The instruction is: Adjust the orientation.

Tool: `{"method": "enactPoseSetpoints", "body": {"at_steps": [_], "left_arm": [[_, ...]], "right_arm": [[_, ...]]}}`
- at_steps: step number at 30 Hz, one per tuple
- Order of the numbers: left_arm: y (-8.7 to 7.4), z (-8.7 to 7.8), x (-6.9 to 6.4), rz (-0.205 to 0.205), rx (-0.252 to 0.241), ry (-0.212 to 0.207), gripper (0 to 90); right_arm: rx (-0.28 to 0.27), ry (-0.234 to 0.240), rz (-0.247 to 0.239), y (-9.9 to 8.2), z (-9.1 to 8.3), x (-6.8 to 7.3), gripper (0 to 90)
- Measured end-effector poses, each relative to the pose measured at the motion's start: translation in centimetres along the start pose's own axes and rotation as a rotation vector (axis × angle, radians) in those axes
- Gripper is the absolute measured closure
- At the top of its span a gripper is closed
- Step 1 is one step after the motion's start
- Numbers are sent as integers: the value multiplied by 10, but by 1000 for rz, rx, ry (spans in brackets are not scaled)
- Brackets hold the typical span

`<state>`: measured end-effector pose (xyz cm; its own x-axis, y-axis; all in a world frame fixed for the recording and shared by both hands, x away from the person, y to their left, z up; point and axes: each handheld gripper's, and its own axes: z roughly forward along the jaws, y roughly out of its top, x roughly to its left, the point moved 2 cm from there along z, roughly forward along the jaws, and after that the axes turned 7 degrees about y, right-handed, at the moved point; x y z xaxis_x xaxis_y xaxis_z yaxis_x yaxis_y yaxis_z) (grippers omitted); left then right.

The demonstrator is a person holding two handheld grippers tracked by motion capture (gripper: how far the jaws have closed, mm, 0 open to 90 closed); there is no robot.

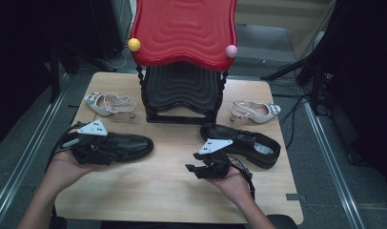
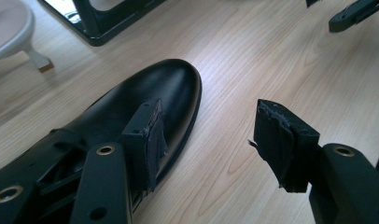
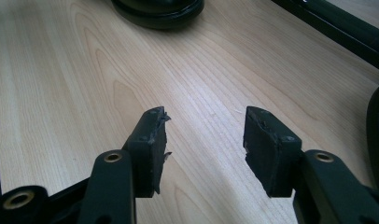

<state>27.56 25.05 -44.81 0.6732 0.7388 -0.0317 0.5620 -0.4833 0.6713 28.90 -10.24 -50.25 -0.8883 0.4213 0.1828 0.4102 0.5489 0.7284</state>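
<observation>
The left tool point(image 1: 103, 149) sits spread over the rear of a black leather shoe point(image 1: 129, 145) lying on the tabletop point(image 1: 172, 191), toe pointing toward the middle; in the left gripper view one pad point(image 2: 148, 140) hangs over the shoe's point(image 2: 145, 98) upper while the other hovers over bare wood beside the sole, so nothing is pinched yet. The right tool point(image 1: 201, 169) is spread as well, empty, low over the wood just in front of the second black shoe point(image 1: 244, 143). The likely trouble is a poor bite: closing from here, the left tool would catch the smooth, rounded upper and sole edge, and polished leather could slip out or twist the shoe. A swing toward the black-and-red shoe rack point(image 1: 182, 90) might also clip the pale slingback heel point(image 1: 110, 104) near its left foot.
</observation>
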Motion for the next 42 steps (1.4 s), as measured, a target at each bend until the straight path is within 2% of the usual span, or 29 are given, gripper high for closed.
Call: {"method": "enactPoseSetpoints", "body": {"at_steps": [2, 4, 10, 12, 15, 17, 21, 25, 28, 30, 32, 34, 35, 36, 39, 42], "left_arm": [[-1, -6, 7, -16, -6, 11, 433], [-2, -8, 9, -19, -11, 19, 434], [-8, -17, 23, -33, 9, 32, 435], [-12, -23, 32, -52, 8, 46, 435], [-16, -27, 38, -63, 13, 60, 435], [-25, -33, 49, -83, 26, 77, 435], [-33, -37, 58, -103, 27, 85, 435], [-46, -27, 69, -124, 80, 103, 430], [-50, -18, 71, -125, 108, 86, 430], [-51, -13, 70, -130, 107, 80, 430], [-50, -3, 68, -114, 108, 51, 433], [-49, 1, 66, -107, 114, 39, 434], [-48, 5, 65, -84, 115, 70, 437], [-45, 6, 65, -91, 91, 48, 456], [-44, 8, 65, -92, 79, 26, 498], [-41, 14, 66, -83, 68, -17, 527]], "right_arm": [[2, 0, -3, 0, 0, 0, 500], [4, -1, -5, 0, 1, 0, 500], [10, -3, -5, -1, 1, 0, 499], [11, -5, -1, -1, 1, 0, 499], [11, -4, 0, -1, 1, -1, 499], [12, -6, 3, -1, 0, 0, 499], [13, -6, 4, -2, 1, 0, 499], [17, -5, -1, -2, 2, -1, 498], [17, -4, -2, -2, 2, -1, 498], [18, -5, 0, -2, 2, -1, 497], [22, -5, -1, -2, 3, -1, 496], [22, -5, -2, -2, 3, -1, 496], [23, -5, -1, -2, 3, 0, 495], [23, -5, -2, -2, 3, -1, 496], [25, -6, -3, -2, 4, 0, 495], [28, -3, -5, -2, 5, 0, 495]]}}
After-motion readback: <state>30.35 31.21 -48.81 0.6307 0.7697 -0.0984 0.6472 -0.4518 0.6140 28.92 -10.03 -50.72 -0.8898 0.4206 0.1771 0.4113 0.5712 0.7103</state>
